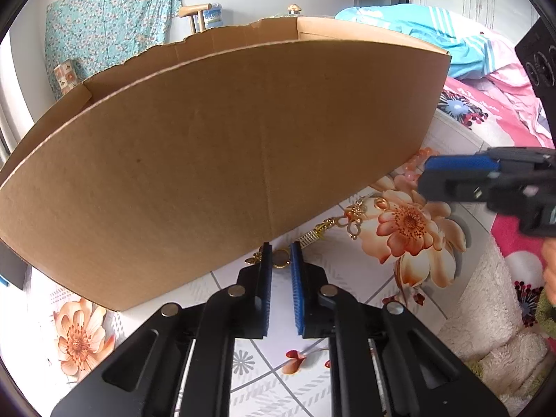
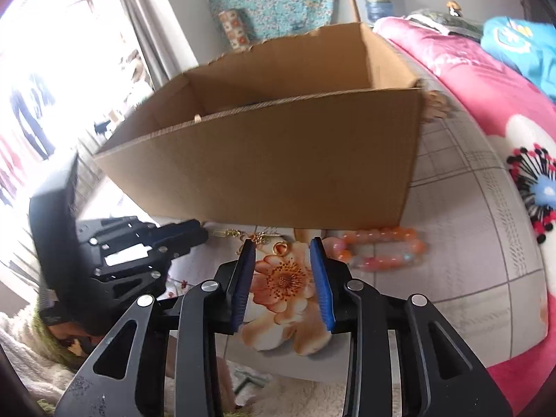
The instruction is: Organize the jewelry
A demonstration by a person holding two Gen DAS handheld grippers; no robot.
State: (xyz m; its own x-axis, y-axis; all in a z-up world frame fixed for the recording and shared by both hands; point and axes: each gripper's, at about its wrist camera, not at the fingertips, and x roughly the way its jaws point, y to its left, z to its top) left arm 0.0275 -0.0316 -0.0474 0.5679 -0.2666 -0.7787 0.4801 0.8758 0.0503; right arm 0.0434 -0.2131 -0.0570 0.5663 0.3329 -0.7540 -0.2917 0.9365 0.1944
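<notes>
An open cardboard box [image 1: 208, 146] stands on a floral cloth, also in the right wrist view [image 2: 278, 166]. A gold chain with charms [image 1: 351, 217] lies along its front wall. My left gripper [image 1: 280, 248] is open, its tips on either side of a round gold piece [image 1: 280, 259] by the box. An orange bead bracelet [image 2: 378, 248] lies right of the chain. My right gripper [image 2: 282, 243] is open and empty, just left of the bracelet, over a printed flower. It shows from the side in the left wrist view [image 1: 427, 173].
The floral cloth [image 1: 365, 278] covers a low surface beside a pink blanket [image 2: 486, 104] and a white fluffy rug [image 1: 486, 305]. A turquoise garment [image 1: 434, 31] lies behind the box. My left gripper body [image 2: 139, 250] sits at the left of the right wrist view.
</notes>
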